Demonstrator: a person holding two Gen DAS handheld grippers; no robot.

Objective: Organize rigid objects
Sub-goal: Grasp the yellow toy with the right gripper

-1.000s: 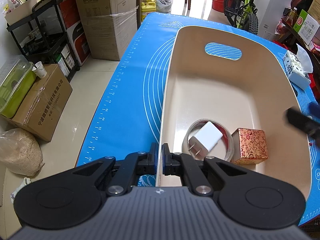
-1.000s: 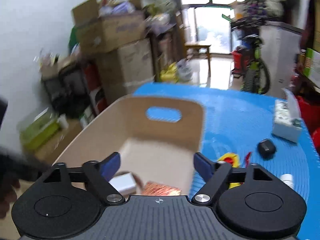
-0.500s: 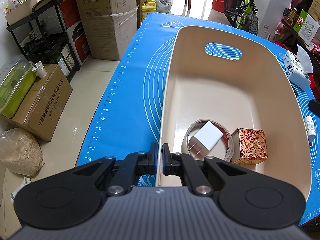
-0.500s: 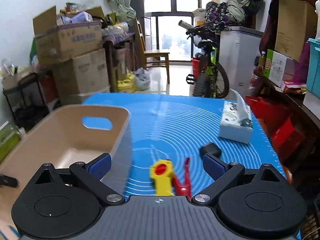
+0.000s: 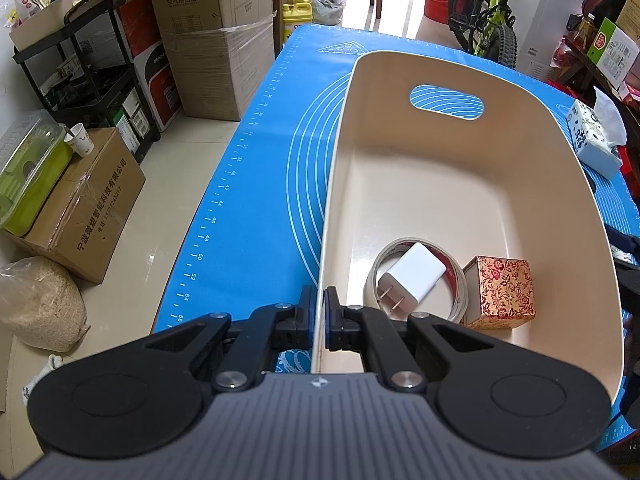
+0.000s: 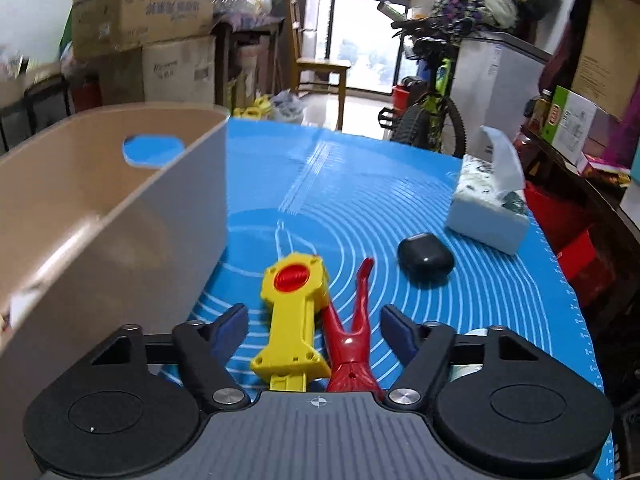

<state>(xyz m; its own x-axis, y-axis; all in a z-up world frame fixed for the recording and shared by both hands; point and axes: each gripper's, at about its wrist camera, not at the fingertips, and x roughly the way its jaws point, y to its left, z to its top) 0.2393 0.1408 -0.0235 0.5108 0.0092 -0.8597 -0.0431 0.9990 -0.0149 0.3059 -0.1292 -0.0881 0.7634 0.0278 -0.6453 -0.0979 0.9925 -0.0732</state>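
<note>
My left gripper is shut on the near rim of the beige bin. Inside the bin lie a white charger plug on a tape roll and a red patterned box. In the right wrist view the bin stands at the left. My right gripper hangs low over the blue mat with its jaws closing. A yellow toy with a red button and a red toy figure lie between the blue pads, and neither pad touches them.
A black case and a tissue box lie on the mat to the right. A white bottle peeks from behind the right finger. Cardboard boxes, a black rack and a bicycle surround the table.
My right gripper swung from over the bin to the right and came down over the yellow and red toys, its jaws narrowing. My left gripper kept its hold on the rim.
</note>
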